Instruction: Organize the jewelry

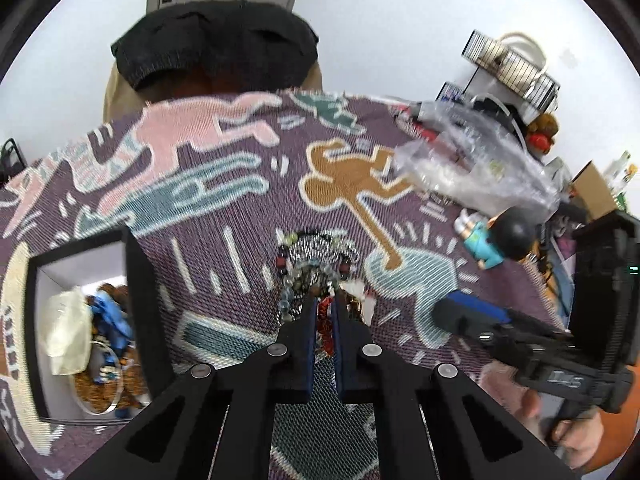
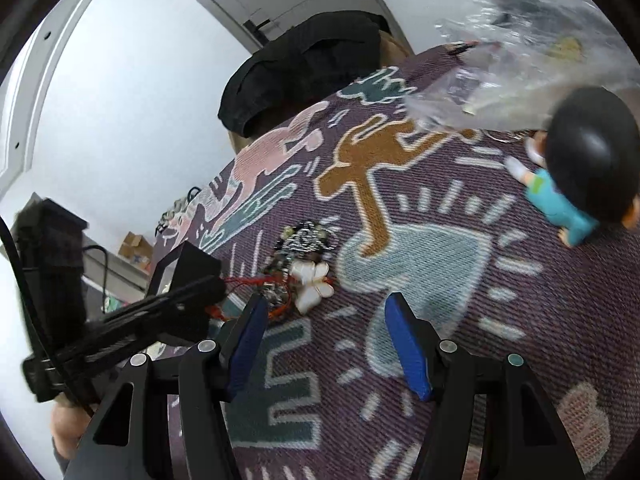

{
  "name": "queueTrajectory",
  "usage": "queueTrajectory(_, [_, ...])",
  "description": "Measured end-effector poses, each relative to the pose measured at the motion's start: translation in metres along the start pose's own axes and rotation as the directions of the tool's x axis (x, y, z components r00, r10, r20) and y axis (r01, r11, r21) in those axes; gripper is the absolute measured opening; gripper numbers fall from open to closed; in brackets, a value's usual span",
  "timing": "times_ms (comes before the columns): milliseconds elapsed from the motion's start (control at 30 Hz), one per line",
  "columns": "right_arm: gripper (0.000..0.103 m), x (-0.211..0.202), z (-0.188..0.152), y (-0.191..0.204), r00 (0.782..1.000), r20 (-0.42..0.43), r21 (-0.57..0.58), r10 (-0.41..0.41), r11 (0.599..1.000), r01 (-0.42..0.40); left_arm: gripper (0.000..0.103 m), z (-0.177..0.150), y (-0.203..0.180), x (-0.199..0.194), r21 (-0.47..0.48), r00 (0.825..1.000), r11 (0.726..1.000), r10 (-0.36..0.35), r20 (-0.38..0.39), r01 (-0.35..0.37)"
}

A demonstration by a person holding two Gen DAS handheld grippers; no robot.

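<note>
A tangled pile of beaded jewelry (image 1: pixel 314 258) lies on the patterned purple cloth (image 1: pixel 224 208); it also shows in the right wrist view (image 2: pixel 300 248), with a white flower piece (image 2: pixel 312 282) at its near edge. My left gripper (image 1: pixel 325 300) is shut on a red string piece (image 1: pixel 325 316) from the pile; the red string (image 2: pixel 256 280) runs from the pile to the left gripper (image 2: pixel 218 290). My right gripper (image 2: pixel 324 308) is open and empty, just right of the pile above the cloth. A black open box (image 1: pixel 138 280) at left holds several jewelry pieces.
A figurine with a black head and teal shirt (image 2: pixel 576 184) lies on the cloth at right. A crumpled clear plastic bag (image 1: pixel 472 160) sits behind it. A black garment (image 1: pixel 216 44) hangs on a chair past the far edge. Clutter and a wire rack (image 1: pixel 512 64) stand far right.
</note>
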State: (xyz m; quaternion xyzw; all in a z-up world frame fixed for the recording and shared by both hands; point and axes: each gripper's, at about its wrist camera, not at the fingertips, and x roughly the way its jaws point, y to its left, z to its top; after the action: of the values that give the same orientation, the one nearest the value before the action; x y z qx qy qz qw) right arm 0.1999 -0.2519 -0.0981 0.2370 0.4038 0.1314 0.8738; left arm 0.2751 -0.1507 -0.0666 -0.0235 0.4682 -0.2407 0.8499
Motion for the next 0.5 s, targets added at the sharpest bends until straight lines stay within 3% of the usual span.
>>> queueTrajectory(133, [0.055,0.017,0.005,0.012,0.999,-0.036,-0.026,-0.017,1.000,0.016,0.007,0.004,0.003,-0.018,0.000,0.999,1.000,-0.006,0.034,0.006])
queueTrajectory(500, [0.055,0.046,0.005,0.030,0.991,-0.102,-0.071,-0.086,0.994,0.079,0.007,0.008,0.043,-0.079,-0.052,0.988,0.998,-0.013,0.155,0.022])
